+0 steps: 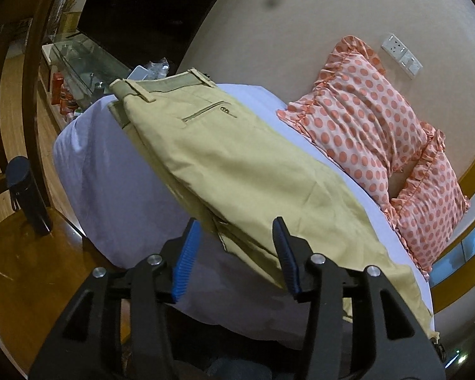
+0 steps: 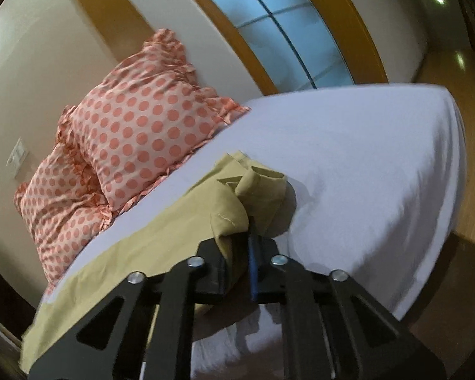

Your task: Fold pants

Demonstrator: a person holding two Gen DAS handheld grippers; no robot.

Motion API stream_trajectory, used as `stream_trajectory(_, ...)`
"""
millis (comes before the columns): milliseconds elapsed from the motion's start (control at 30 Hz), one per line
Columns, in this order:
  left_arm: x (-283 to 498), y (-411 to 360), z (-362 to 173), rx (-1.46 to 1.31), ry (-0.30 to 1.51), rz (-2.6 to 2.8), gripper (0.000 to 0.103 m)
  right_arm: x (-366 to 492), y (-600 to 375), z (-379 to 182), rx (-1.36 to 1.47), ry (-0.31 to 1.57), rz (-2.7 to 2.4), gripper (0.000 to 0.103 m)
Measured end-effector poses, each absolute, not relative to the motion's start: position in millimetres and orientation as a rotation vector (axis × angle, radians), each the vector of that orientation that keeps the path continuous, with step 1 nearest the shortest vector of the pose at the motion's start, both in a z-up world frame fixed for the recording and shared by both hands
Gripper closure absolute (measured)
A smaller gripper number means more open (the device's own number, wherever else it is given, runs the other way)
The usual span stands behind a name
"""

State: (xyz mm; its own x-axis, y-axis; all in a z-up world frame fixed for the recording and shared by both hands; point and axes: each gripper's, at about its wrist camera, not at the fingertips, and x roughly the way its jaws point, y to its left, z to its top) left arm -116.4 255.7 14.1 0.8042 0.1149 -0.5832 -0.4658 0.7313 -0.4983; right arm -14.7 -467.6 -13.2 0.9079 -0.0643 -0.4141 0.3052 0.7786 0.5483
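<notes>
Khaki pants point(image 1: 237, 164) lie flat along a white-sheeted bed point(image 1: 110, 183), waistband and back pocket at the far end. My left gripper point(image 1: 236, 228) is open, its blue pads on either side of the pants' near edge, holding nothing. In the right wrist view my right gripper point(image 2: 242, 237) is shut on the bunched hem end of the pants point(image 2: 253, 190), which rises just above the sheet point(image 2: 364, 158). The rest of the leg runs off to the lower left.
Two orange polka-dot pillows point(image 1: 373, 126) lean on the wall beside the pants; they also show in the right wrist view point(image 2: 136, 126). A glass-topped table with bottles point(image 1: 79, 63) stands beyond the bed. A dark bottle point(image 1: 28, 190) stands on the wooden floor at left.
</notes>
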Motion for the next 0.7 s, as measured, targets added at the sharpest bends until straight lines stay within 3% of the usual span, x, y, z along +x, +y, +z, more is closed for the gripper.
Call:
stream_trajectory(200, -116.9, 266.2, 7.7, -0.700, 0.545, 0.372, 0.053, 15.3, -427.1, 36.2, 0.597, 0.326, -0.002, 0.098)
stream_trajectory(367, -123.6, 275.4, 4.6, -0.715, 0.529, 0.398, 0.051, 61.9, -299.1, 88.5, 0.472, 0.333, 0.397, 0.098)
stream_trajectory(500, -126.9, 281.3, 4.1, -0.722, 0.519, 0.393, 0.046, 81.9, -165.2, 87.8, 0.373, 0.455, 0.739, 0.098)
stream_trajectory(567, -126.3, 283.8, 3.7, -0.731, 0.517, 0.380, 0.042, 87.4, -91.7, 68.1, 0.264, 0.610, 0.869, 0.097)
stream_trajectory(667, -124.6, 291.6, 2.4, -0.756, 0.515, 0.351, 0.039, 84.4, -23.9, 33.2, 0.100, 0.824, 0.925, 0.080)
stream_trajectory(700, -124.1, 294.6, 2.1, -0.766, 0.513, 0.343, 0.037, 81.6, -19.4, 28.3, 0.089, 0.838, 0.923, 0.067)
